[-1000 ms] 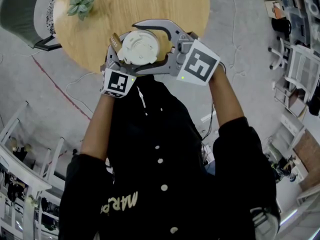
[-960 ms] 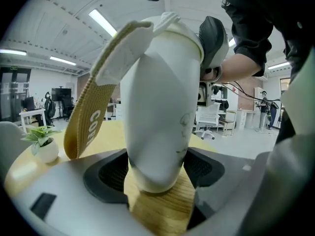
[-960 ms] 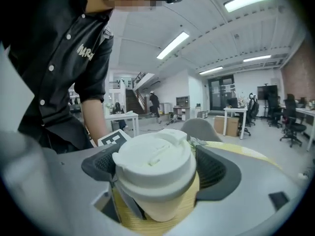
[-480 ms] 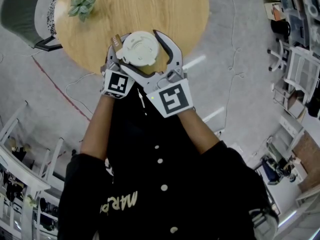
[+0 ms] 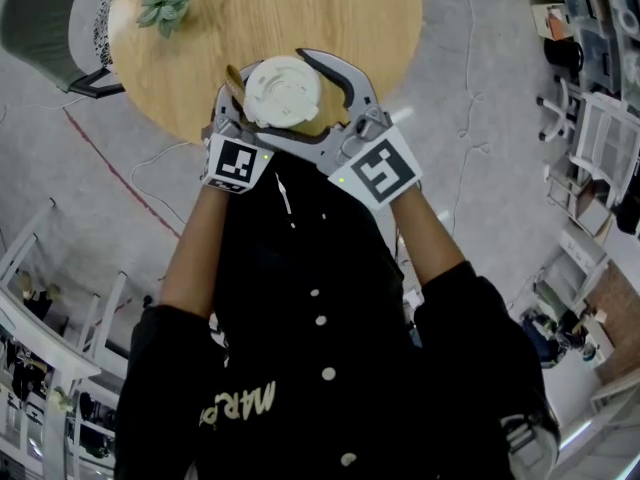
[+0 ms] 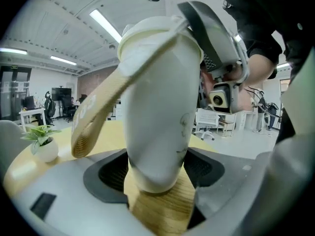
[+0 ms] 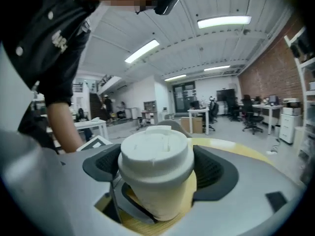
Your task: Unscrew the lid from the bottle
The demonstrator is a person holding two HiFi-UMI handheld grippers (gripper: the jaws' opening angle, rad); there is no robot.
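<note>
Sitting square on top of the tall, smooth white bottle (image 6: 157, 107), the round cream-white lid (image 5: 283, 90) shows no gap or tilt yet. A tan woven carry strap (image 6: 96, 112) runs down from just under its rim. The bottle is held over the near edge of the round pale-wood counter (image 5: 300, 8); whether its base rests on the wood I cannot tell. Low on its body the left gripper (image 6: 157, 173) has its fingers (image 6: 110, 173) spread wide and pressed against both sides, steadying it just as a second ago. Up top the right gripper (image 7: 156, 167) is likewise wide, its fingers (image 7: 214, 171) closed on the two sides of the lid. What has changed is that gripper's angle. A second ago its square-marked cube (image 5: 378, 170) sat out to the right of the lid. Half a second ago it had swung in toward the person's chest, and now it is part of the way back out, while the lid has barely shifted place. I read that as one twisting stroke followed by a return for the next, so the unscrewing is under way but the lid is still on. Farther off on the counter stands a small green potted plant (image 5: 162, 8).
</note>
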